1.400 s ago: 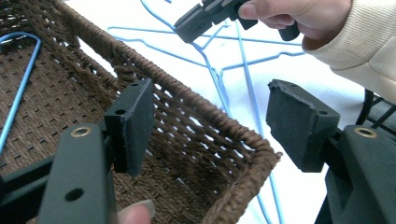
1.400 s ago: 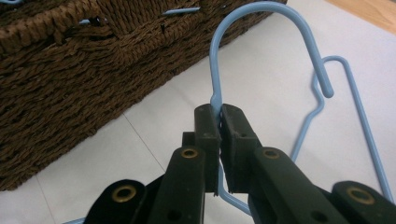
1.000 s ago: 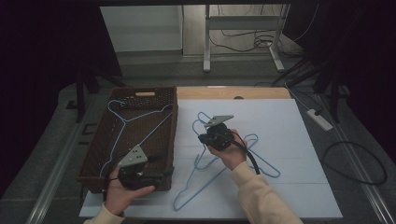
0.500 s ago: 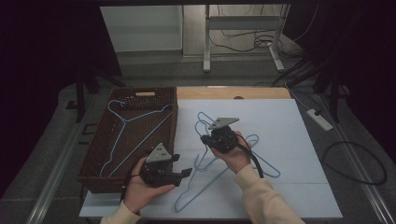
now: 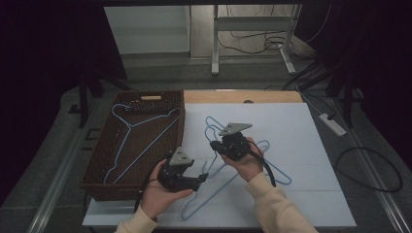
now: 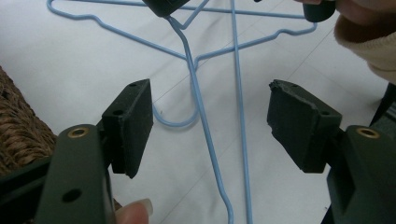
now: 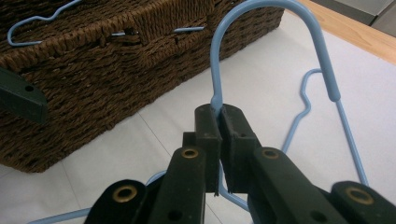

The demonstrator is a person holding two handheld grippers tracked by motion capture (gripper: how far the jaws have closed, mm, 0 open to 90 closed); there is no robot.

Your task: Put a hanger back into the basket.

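Blue wire hangers: two thin blue wire coat hangers point(image 5: 228, 165) lay crossed on the white table cover point(image 5: 291, 126), just beside the basket.
Held hanger: the right gripper point(image 7: 219, 112) had its black jaws pressed together on the neck of one hanger, right under its hook point(image 7: 266, 28); the hook rose above the jaws and curved over.
Right gripper in the high view: right gripper point(image 5: 232, 145) sat over the place where the hanger wires cross, near the middle of the cover.
Left gripper: the left gripper point(image 6: 210, 126) had its jaws spread wide, with nothing pinched; the pads point(image 6: 133, 121) touched no wire.
Key relation: the long blue wire point(image 6: 205, 140) of the hanger ran straight away from the left gripper, between the two spread jaws, toward the right gripper farther off. Its long axis was almost in line with the way the left gripper pointed.
Nearer hand: the left gripper point(image 5: 182, 172) was nearer to the low end of the hangers, the right one to the hook end.
Basket: the brown woven wicker basket point(image 5: 97, 170) stood to the left of both grippers and already had another blue wire hanger point(image 5: 128, 126) inside.
Judgement: the left jaws probably had to come down and close across this wire, so both hands carry the hanger toward the basket.
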